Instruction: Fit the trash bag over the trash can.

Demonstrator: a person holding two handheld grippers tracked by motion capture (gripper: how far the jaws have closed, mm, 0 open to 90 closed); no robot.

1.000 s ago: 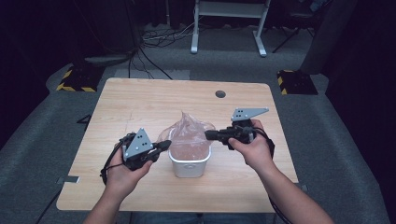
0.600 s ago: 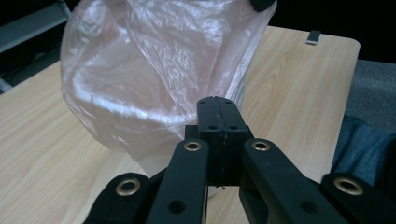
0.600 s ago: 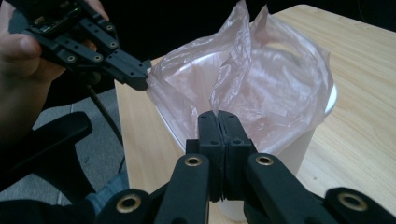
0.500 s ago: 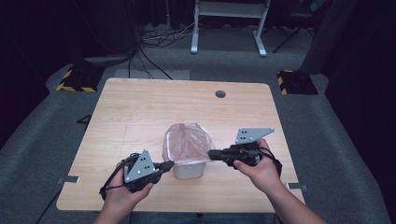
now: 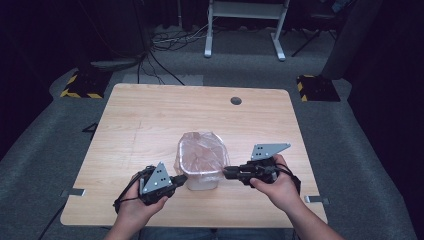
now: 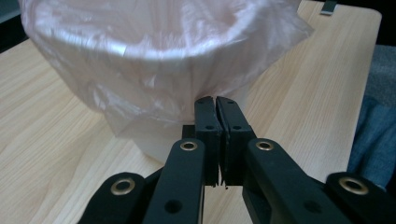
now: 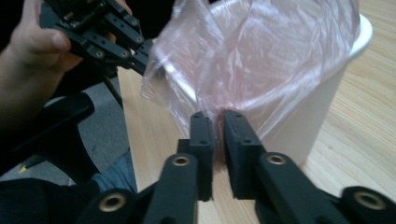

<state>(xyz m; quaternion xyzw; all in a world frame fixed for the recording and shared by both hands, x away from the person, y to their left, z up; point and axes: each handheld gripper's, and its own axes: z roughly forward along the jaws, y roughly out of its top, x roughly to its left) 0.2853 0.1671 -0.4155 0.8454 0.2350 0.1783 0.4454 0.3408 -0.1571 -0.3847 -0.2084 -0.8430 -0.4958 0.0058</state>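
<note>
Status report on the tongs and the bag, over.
Left tongs shut on bag edge. Right tongs just opening, film between. Bag over bin rim. Nothing in the way.

**White bin lined with a pink bag**

A small white plastic bin (image 5: 202, 176) stands upright on the near half of the wooden table. A thin, translucent pink bag (image 5: 201, 152) lines it; its crinkled top is folded out over the rim and drapes loosely down the outer wall. The bag's mouth stands open.
</note>
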